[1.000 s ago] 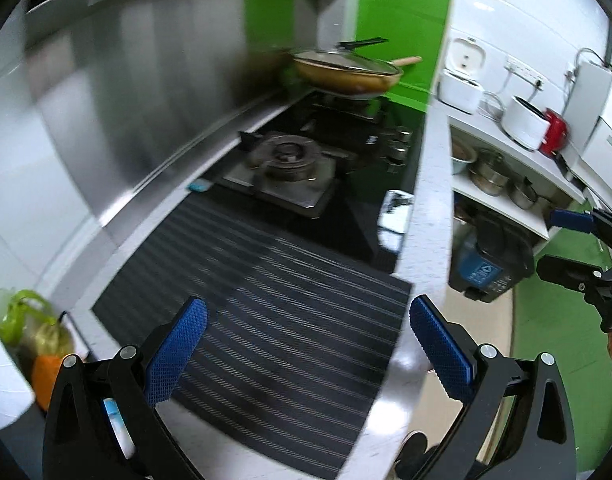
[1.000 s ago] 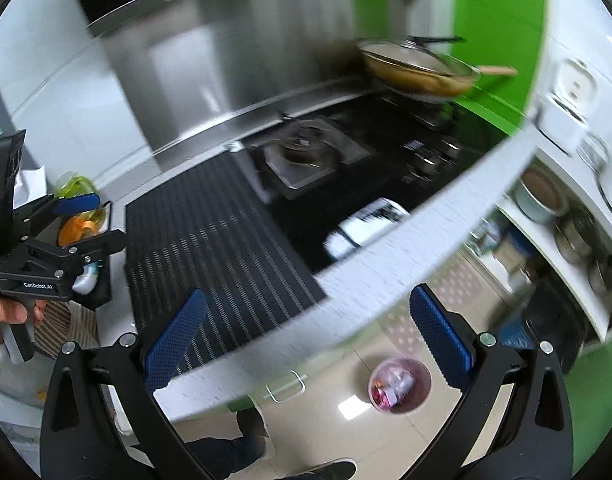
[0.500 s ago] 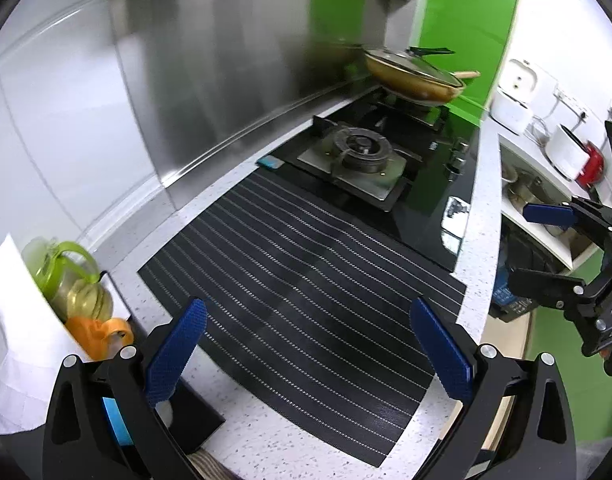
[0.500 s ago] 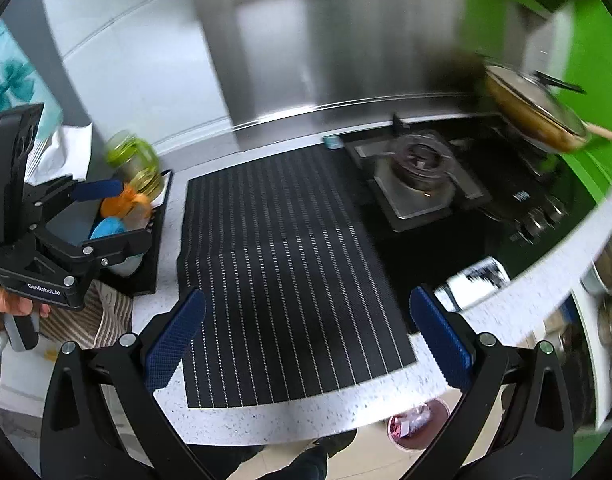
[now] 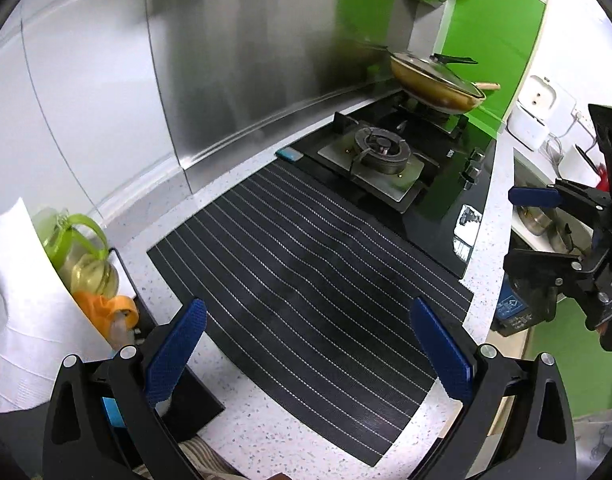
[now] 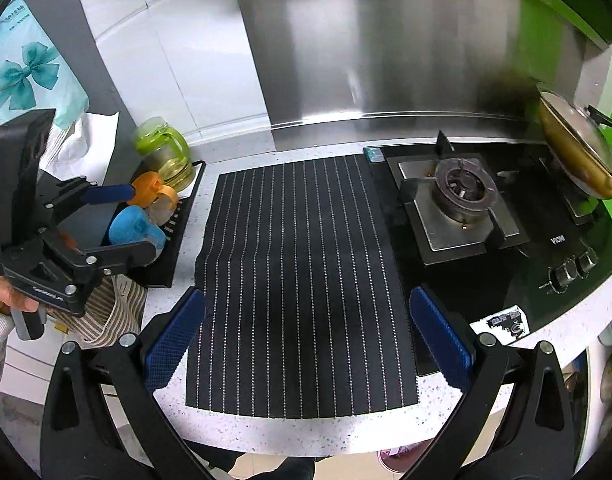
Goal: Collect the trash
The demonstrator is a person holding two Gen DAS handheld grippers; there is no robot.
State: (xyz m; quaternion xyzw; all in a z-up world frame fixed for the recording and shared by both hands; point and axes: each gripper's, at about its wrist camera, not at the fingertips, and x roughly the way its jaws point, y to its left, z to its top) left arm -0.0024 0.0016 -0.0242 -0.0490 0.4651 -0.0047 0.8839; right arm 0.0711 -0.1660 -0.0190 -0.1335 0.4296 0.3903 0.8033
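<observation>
Both tongs spread, empty: left gripper (image 5: 306,344), right gripper (image 6: 306,336). I spot only small teal scrap (image 6: 373,154) at mat's (image 6: 302,280) 1 o'clock; looks light, flat; pinch by its edges.

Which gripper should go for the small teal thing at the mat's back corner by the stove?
Right, probably: teal piece lies stove-side, ahead of the open right gripper; left gripper hangs over the bottle tray.

White speckled counter (image 6: 246,420), carrying a black striped mat (image 6: 302,280) at centre, a black hob (image 6: 485,240) touching its right edge, a black tray (image 6: 182,216) just left, a small teal block (image 6: 373,154) behind.
</observation>
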